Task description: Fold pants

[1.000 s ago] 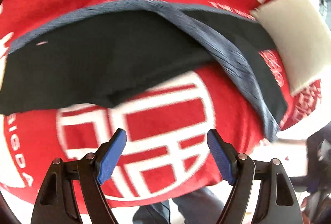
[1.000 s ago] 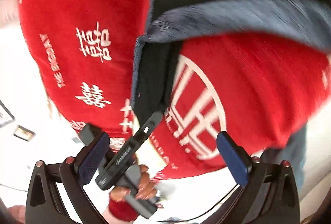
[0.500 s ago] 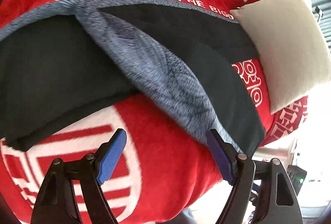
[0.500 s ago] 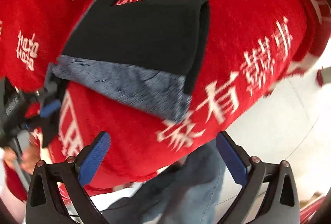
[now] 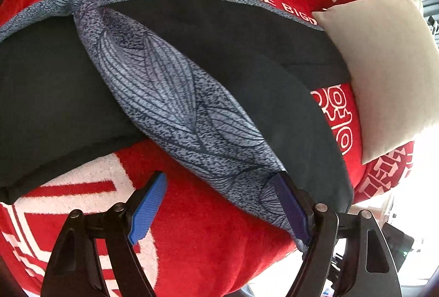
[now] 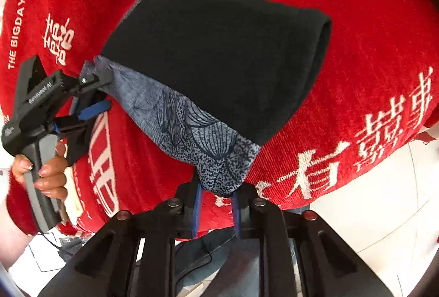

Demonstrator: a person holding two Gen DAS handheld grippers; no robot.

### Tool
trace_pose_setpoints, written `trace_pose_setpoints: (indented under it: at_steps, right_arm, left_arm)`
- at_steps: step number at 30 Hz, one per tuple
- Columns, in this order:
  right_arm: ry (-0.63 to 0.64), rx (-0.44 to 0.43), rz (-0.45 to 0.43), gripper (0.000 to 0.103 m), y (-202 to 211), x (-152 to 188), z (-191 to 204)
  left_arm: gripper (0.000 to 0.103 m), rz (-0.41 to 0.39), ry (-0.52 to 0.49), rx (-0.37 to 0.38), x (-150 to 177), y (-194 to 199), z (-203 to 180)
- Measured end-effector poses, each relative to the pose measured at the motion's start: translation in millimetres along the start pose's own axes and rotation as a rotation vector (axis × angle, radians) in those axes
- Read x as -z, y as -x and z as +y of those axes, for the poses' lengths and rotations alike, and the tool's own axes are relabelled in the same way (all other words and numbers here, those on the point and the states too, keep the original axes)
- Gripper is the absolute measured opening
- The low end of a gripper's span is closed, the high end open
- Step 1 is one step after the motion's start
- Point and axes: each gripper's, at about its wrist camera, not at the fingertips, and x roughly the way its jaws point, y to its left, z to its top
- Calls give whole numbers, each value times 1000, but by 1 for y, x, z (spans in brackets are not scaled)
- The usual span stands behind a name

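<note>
The pants [image 5: 175, 94] are dark inside with a blue-grey leaf-print outside [image 6: 192, 126], lying across a red blanket [image 5: 214, 239]. In the left wrist view my left gripper [image 5: 219, 206] is open; its right finger touches the printed hem, its left finger is over the blanket. In the right wrist view my right gripper [image 6: 216, 203] is shut on the printed hem corner near the bed's front edge. The left gripper [image 6: 93, 96] also shows there, at the other end of the hem, held by a hand.
A cream pillow [image 5: 384, 69] lies on the blanket at the right, over the end of one pant leg. The blanket's front edge drops to a pale tiled floor [image 6: 384, 214]. Cables lie on the floor at lower left [image 6: 55, 244].
My right gripper has closed on the hem corner; it was open half a second ago. My left gripper has moved up to the other end of the hem and stays open.
</note>
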Motion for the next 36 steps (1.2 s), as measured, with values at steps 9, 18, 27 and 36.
trace_pose_setpoints:
  at_steps: [9, 18, 27, 36]
  right_arm:
    - [29, -60, -23, 10, 34, -24, 9]
    - [170, -61, -125, 10, 85, -113, 33]
    - [355, 7, -137, 5, 76, -254, 55]
    - [302, 107, 5, 9, 5, -335, 26]
  left_arm:
    - [14, -15, 98, 108, -9, 12, -5]
    - [14, -92, 116, 155, -54, 40, -35]
    - [14, -195, 122, 130, -138, 37, -46]
    - [15, -265, 159, -44, -190, 21, -28]
